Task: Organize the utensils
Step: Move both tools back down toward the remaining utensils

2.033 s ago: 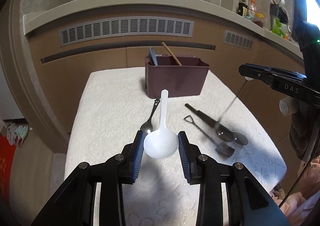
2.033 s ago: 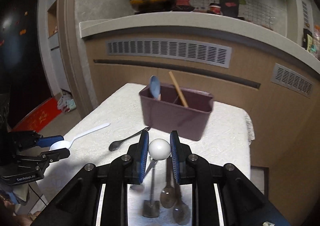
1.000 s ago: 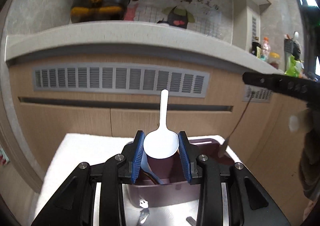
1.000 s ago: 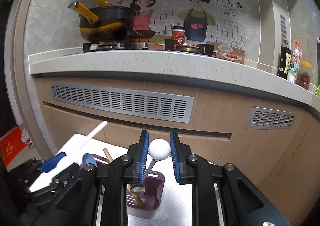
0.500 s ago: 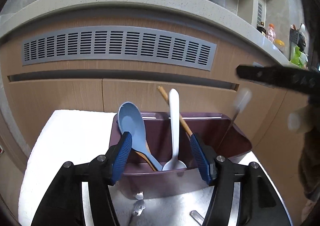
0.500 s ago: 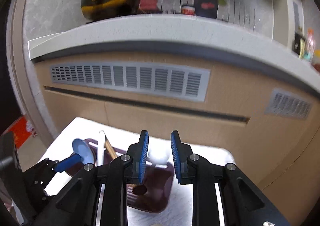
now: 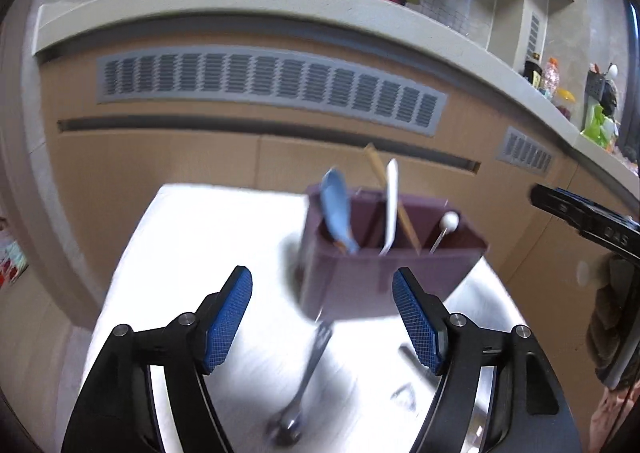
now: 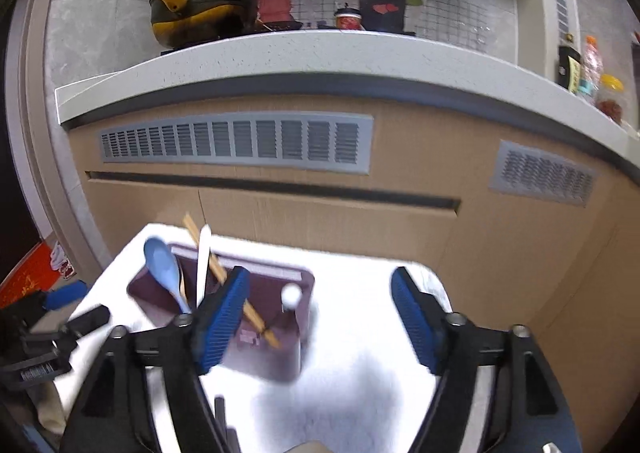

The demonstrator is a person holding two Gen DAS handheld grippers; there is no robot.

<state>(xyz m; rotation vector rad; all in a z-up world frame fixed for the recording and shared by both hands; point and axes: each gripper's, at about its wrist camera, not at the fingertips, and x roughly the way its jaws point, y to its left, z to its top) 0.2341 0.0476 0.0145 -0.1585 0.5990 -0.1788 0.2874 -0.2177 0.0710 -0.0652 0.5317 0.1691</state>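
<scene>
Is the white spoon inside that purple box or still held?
Inside. The white spoon stands bowl-down in the purple caddy, handle sticking up. The left gripper is open and holds nothing.

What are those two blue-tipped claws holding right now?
Nothing. The left gripper and right gripper are both wide open; the white spoon already stands in the purple holder.
</scene>
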